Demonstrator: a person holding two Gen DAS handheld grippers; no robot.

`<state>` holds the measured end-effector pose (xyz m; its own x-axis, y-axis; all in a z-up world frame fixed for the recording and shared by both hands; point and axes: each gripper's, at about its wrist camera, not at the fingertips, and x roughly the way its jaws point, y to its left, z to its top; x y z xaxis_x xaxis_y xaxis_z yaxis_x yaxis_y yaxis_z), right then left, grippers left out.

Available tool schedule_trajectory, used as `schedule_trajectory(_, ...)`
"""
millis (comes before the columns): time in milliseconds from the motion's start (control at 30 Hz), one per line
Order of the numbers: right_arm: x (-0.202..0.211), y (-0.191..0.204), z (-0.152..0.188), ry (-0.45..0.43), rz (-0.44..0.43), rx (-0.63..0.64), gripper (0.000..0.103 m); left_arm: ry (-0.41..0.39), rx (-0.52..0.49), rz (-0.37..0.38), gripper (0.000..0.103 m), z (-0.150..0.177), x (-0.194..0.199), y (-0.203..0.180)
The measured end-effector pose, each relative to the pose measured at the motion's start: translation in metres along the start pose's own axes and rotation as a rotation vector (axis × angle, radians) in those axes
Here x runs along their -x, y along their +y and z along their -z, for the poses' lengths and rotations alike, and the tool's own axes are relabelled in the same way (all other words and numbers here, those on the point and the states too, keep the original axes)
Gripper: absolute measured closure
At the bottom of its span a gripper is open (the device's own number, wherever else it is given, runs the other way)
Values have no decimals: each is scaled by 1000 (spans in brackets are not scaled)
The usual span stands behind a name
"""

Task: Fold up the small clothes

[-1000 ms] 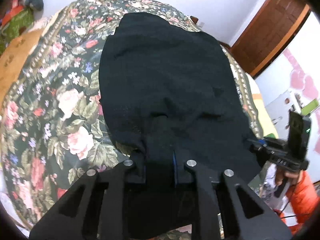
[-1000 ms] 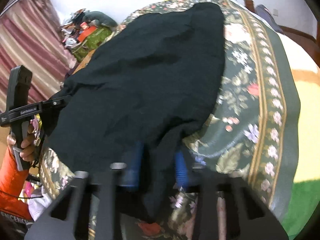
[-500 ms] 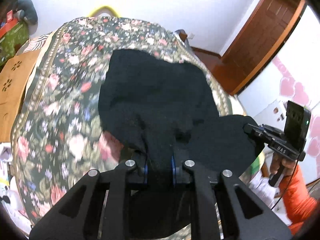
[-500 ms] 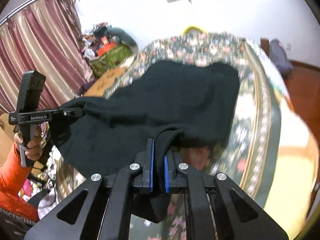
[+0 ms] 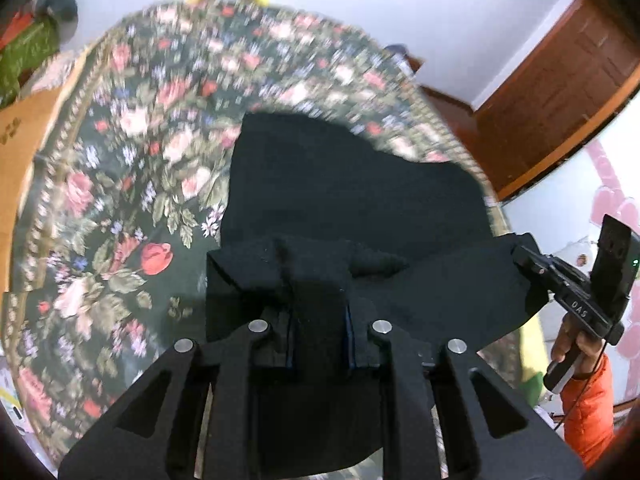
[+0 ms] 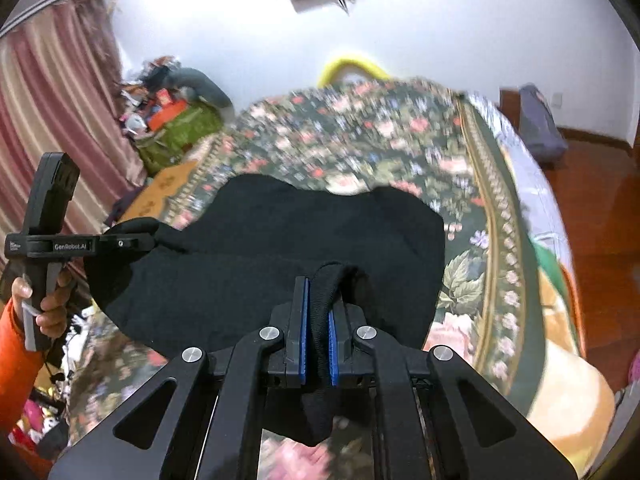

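black garment (image 6: 304, 240) hangs lifted over the floral bedspread (image 6: 360, 140) — left gripper (image 5: 318, 336), jaws easing apart, and right gripper (image 6: 318, 344) each pinch a bunched edge, seemingly to carry one half over the other.

My black garment (image 6: 280, 248) lies on the dark green bedspread (image 5: 132, 184) of pink and red roses; blue pads (image 6: 304, 336), orange sleeve (image 5: 588, 408) beside the bedspread.

Left tool (image 5: 319, 334), jaws opening, holds black garment (image 5: 352, 200) above floral bedspread (image 5: 120, 184).
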<state>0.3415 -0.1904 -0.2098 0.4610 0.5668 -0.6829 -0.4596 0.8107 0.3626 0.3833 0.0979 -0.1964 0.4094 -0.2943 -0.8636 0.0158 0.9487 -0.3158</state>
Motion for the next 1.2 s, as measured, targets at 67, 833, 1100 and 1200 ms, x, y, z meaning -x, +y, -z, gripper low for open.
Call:
schedule_trajectory(67,-18,-11,0,28,9,-11,96,9,6,20,78,0,-17,11)
schedule_trajectory(833,49,26,54,33,21,120,58,-84,-286,-235,14,91,45,-16)
schedule_trajectory(1100,-3,37,61,112,-27,82,58,-37,-285,-335,14,84,7,-16)
schedule_trajectory(1200,-12,42,52,97,-38,94,58,-46,-240,-297,14,68,12,-12)
